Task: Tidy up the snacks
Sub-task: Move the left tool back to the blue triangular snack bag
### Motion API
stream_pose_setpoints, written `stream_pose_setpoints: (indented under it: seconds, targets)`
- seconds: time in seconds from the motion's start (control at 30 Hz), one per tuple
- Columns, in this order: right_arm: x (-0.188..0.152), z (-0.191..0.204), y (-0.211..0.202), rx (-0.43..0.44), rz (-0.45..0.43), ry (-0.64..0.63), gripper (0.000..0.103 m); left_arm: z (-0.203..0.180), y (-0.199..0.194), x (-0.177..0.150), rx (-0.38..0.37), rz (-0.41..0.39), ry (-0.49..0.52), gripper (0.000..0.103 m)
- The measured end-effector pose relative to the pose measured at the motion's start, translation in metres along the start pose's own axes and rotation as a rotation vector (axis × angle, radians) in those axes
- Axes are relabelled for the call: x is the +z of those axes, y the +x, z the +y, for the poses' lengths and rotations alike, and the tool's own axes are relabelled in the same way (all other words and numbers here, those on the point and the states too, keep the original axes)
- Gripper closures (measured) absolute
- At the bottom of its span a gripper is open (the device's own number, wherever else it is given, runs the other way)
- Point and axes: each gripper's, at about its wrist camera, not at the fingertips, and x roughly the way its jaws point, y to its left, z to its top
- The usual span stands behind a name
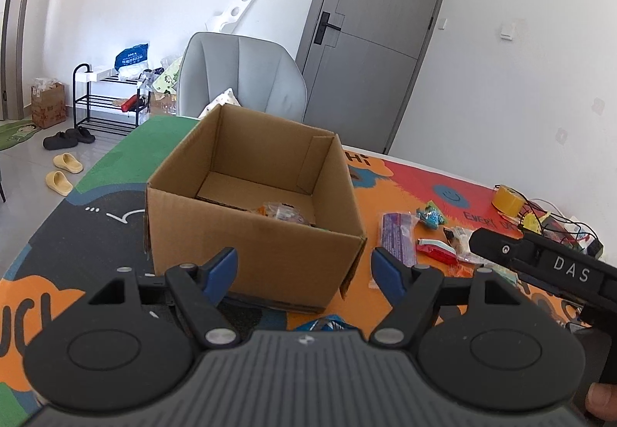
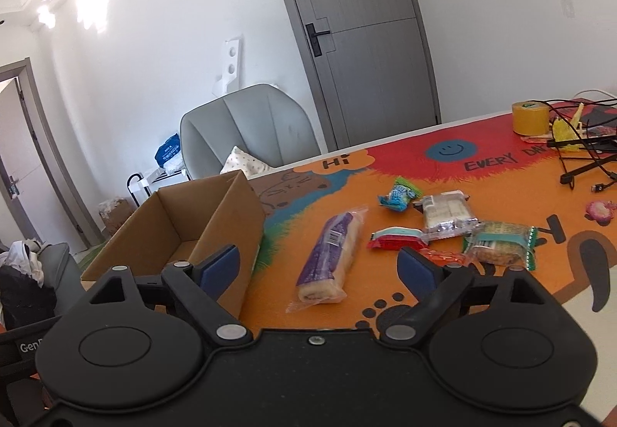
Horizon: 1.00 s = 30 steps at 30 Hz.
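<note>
A: Left wrist view: an open corrugated cardboard box (image 1: 254, 195) stands on a table under a bright cartoon-print mat (image 1: 405, 180). What does the left gripper (image 1: 304, 265) hold?

B: Nothing. Its blue-padded jaws stand apart before the box's near wall. A clear snack packet (image 1: 279, 213) lies on the box floor; a blue wrapper (image 1: 326, 323) peeks out below the jaws.

A: And to the right?

B: Loose snacks, among them a long purple-wrapped roll (image 1: 397, 240), with the right gripper's black body (image 1: 540, 265) jutting in over them.

A: Right wrist view?

B: The right gripper (image 2: 320, 265) is spread wide and empty, framing the purple-wrapped roll (image 2: 331, 257) on the mat without touching it. The box (image 2: 231, 226) sits left; a green-edged cracker pack (image 2: 501, 245) and a red-and-white wrapper (image 2: 397, 238) lie right. A roll of yellow tape (image 2: 530, 117) and black cables (image 2: 578, 157) crowd the far right edge.
</note>
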Motion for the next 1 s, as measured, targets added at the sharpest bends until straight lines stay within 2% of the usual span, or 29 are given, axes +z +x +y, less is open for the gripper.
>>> stream_pose_setpoints:
  seconds: [0.5, 0.8, 0.87, 0.9, 0.93, 1.0]
  targets:
    - [-0.013, -0.039, -0.009, -0.049, 0.016, 0.042, 0.01, -0.023, 0.022, -0.024, -0.007, 0.074, 0.041, 0.028]
    - [-0.025, -0.053, 0.001, -0.069, 0.051, 0.071, 0.01, -0.029, 0.044, -0.045, 0.006, 0.153, 0.069, 0.029]
    - [-0.026, -0.055, 0.002, -0.072, 0.054, 0.075, 0.01, -0.029, 0.047, -0.048, 0.012, 0.167, 0.072, 0.034]
    - [-0.027, -0.056, 0.002, -0.074, 0.055, 0.077, 0.01, -0.029, 0.047, -0.049, 0.009, 0.172, 0.071, 0.044]
    - [-0.027, -0.057, 0.002, -0.074, 0.055, 0.079, 0.01, -0.029, 0.048, -0.05, 0.01, 0.176, 0.07, 0.062]
    - [-0.028, -0.059, 0.001, -0.073, 0.052, 0.085, 0.01, -0.028, 0.049, -0.051, -0.003, 0.184, 0.069, 0.076]
